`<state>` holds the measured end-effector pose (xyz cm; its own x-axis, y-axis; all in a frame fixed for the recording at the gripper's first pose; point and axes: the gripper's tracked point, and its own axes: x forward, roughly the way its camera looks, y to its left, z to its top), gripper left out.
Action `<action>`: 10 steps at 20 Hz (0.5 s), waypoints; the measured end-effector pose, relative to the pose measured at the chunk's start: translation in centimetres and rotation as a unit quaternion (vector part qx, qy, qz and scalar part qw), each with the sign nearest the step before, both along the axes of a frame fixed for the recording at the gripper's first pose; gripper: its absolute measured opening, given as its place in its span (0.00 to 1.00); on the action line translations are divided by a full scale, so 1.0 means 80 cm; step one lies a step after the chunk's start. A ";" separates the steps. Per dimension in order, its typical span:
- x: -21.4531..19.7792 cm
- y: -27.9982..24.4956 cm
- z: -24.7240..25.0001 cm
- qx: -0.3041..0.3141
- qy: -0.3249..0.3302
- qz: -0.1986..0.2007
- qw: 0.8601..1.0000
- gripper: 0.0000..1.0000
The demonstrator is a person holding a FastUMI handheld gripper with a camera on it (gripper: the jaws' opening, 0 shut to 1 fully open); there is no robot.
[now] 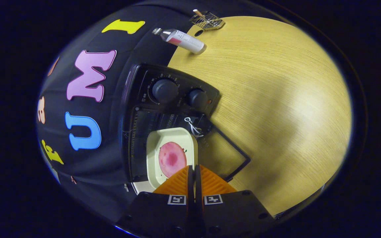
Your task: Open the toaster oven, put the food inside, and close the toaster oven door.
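Clenched on the square tray's (164,138) rim, tool (193,169) meets round pink food (171,158).

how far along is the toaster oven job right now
Done: the toaster oven door is open. In hand: the tool has its fingers closed on the rim of the tray carrying the pink food, which sits at the oven's mouth, partly over the opening. Left: push the tray fully in, let go, and close the door.
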<state>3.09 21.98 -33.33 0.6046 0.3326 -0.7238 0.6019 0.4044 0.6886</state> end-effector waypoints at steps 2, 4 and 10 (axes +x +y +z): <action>0.012 0.013 -0.004 0.001 0.011 -0.038 0.999 0.05; 0.027 0.022 -0.011 0.002 0.023 -0.080 0.997 0.05; 0.062 0.046 -0.024 0.007 0.046 -0.170 0.984 0.05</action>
<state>8.03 25.65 -35.27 0.6148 0.1327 -0.7774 0.7610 0.1590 0.6290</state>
